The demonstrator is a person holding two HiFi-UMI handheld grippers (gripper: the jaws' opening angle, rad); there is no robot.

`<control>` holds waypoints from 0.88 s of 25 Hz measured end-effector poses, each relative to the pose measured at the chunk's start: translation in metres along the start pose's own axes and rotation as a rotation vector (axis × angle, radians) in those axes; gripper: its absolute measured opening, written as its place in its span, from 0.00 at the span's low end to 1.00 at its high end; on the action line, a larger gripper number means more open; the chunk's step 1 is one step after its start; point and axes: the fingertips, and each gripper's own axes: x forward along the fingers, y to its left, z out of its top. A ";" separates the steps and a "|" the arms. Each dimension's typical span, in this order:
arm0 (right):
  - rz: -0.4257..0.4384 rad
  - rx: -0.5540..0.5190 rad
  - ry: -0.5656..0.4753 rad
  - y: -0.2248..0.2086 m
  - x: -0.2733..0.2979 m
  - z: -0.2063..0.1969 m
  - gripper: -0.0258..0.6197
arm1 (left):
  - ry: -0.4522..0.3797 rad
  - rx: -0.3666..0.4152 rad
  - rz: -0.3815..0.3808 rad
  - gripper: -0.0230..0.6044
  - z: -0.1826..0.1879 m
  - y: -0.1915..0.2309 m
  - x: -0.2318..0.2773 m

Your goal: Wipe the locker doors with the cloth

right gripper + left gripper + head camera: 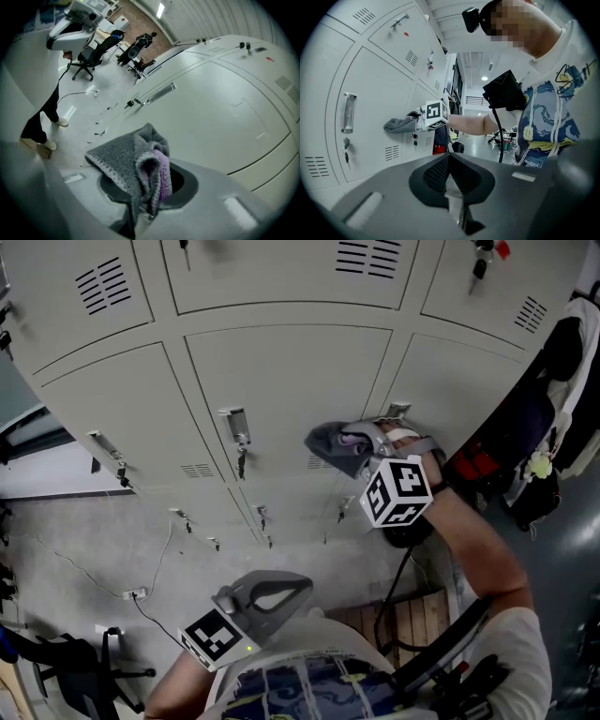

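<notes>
the right gripper (145, 214) is clamped on the cloth (133, 161), a grey towel with a purple inner face, bunched up and standing out of the jaws. its own view shows the fold and the colours well, but the fabric covers the jaw tips. from there i cannot tell whether the cloth touches the locker door (281, 381) or sits just off it. the head view places the cloth at the right edge of that middle door, with the person's forearm (478, 549) reaching in from the near right. the left gripper view catches it side-on, with the cloth's far end lying against the panel, well right of the door handle (348, 112).

the left gripper (453, 197) is held low and close to the person's body, away from the lockers. its jaws are pressed together with nothing between them. only its own view shows this; from the head view just its grey body and marker cube show.

keys (241, 463) hang under the handle. dark coats (553, 381) at the far right are cut off by the frame edge. an office chair (89, 58) shows only in the right gripper view, small and blurred.
</notes>
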 end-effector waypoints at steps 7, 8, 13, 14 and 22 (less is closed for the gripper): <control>0.098 0.001 0.048 0.047 0.032 -0.014 0.17 | 0.001 -0.014 0.007 0.04 -0.003 0.003 -0.001; 0.111 0.000 0.056 0.054 0.036 -0.016 0.17 | 0.001 -0.016 0.008 0.04 -0.003 0.003 -0.001; 0.174 -0.018 0.105 0.085 0.056 -0.026 0.17 | 0.001 -0.022 0.014 0.04 -0.006 0.003 -0.002; 0.182 -0.021 0.113 0.090 0.060 -0.027 0.17 | -0.004 -0.026 0.017 0.04 -0.007 0.003 -0.002; 0.249 -0.039 0.165 0.121 0.082 -0.031 0.17 | 0.003 -0.029 0.032 0.04 -0.009 0.004 -0.008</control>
